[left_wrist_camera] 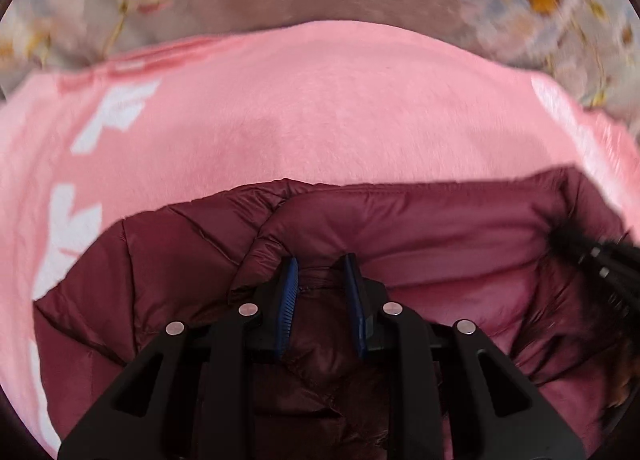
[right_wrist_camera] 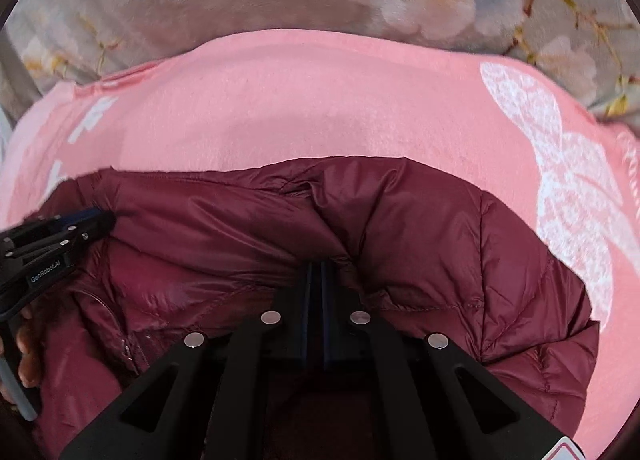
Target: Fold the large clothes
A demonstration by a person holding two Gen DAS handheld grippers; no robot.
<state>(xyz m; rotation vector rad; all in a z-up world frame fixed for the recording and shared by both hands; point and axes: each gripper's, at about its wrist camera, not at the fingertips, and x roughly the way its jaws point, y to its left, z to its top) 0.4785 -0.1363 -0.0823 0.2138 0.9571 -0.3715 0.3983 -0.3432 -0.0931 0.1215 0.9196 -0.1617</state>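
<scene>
Maroon fabric fills the near part of both wrist views: a quilted puffer jacket (left_wrist_camera: 440, 228) lying bunched on a pink blanket (left_wrist_camera: 320, 100). In the left wrist view, the left gripper (left_wrist_camera: 322, 272) points down at a puffed fold of the jacket, its blue-padded jaws standing a little apart with a ridge of the shiny cloth between them; whether the pads actually press on the cloth cannot be told. To the far right of that view the right gripper (left_wrist_camera: 580, 248) shows as a dark blur against the jacket's edge.

In the right wrist view, the right gripper (right_wrist_camera: 318, 272) has its jaws drawn fully together, and a fold of the jacket (right_wrist_camera: 400, 228) rises right at their tips, so that they seem pinched on it. At the left edge of this view the left gripper (right_wrist_camera: 94, 220) reaches in over the jacket's rim, with a hand (right_wrist_camera: 24, 348) wrapped round its grip below. A zip line runs down the jacket just beside that hand.

Beyond the jacket, the pink blanket (right_wrist_camera: 320, 100) spreads wide, printed with white shapes on both sides. Farther still, past the blanket's rounded far edge, lies a grey cover with pale flowers (right_wrist_camera: 420, 0) and yellow centres, partly blurred.
</scene>
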